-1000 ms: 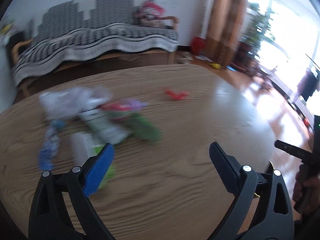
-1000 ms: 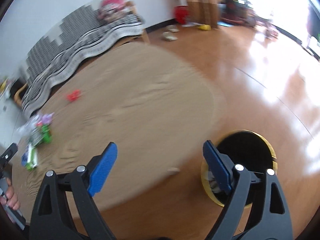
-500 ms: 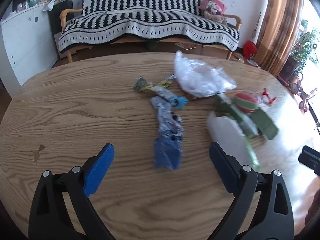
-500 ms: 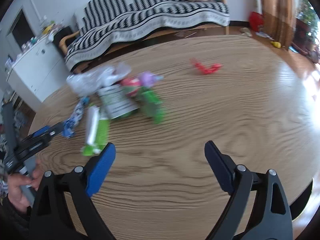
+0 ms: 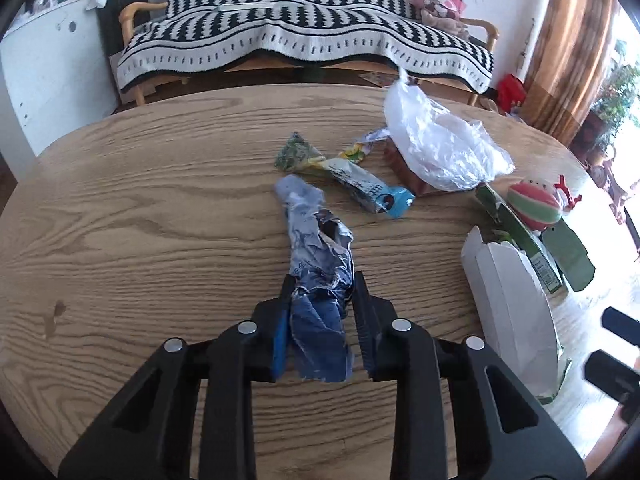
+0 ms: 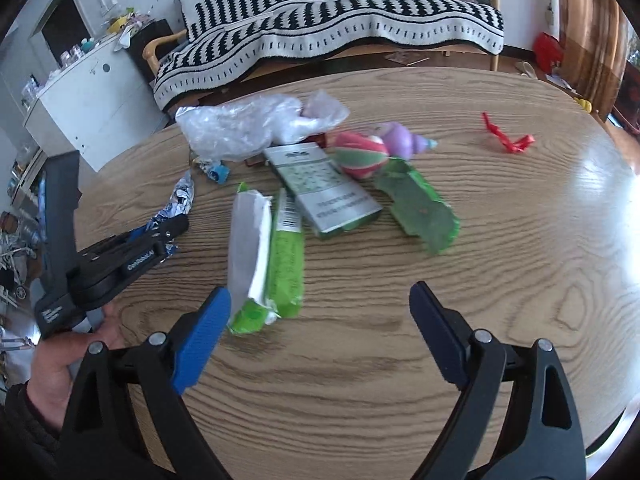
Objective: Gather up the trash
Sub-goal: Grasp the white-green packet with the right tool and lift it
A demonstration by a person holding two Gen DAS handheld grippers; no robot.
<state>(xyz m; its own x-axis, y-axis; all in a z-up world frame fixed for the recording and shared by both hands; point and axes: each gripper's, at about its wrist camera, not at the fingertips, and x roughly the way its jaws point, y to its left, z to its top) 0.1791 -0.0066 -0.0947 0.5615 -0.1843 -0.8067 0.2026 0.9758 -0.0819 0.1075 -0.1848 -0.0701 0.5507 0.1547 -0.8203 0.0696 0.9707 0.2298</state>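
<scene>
My left gripper (image 5: 320, 280) is shut on a crumpled blue and silver wrapper (image 5: 316, 256) lying on the round wooden table (image 5: 140, 200); it shows from the side in the right wrist view (image 6: 176, 228). My right gripper (image 6: 320, 304) is open and empty above the table, just before a white and green packet (image 6: 260, 256). Beyond lie a green and white box (image 6: 324, 192), a torn green wrapper (image 6: 420, 208), a red and green ball (image 6: 360, 156), a clear plastic bag (image 6: 252, 128) and a red ribbon scrap (image 6: 504, 136).
A twisted yellow and blue wrapper (image 5: 348, 176) lies behind the held wrapper. A striped sofa (image 5: 300, 32) stands beyond the table, a white cabinet (image 6: 88, 100) at the left. The table edge runs close on my right side.
My left gripper has closed on the blue and silver wrapper; it was open half a second ago. My right gripper has moved closer to the white and green packet.
</scene>
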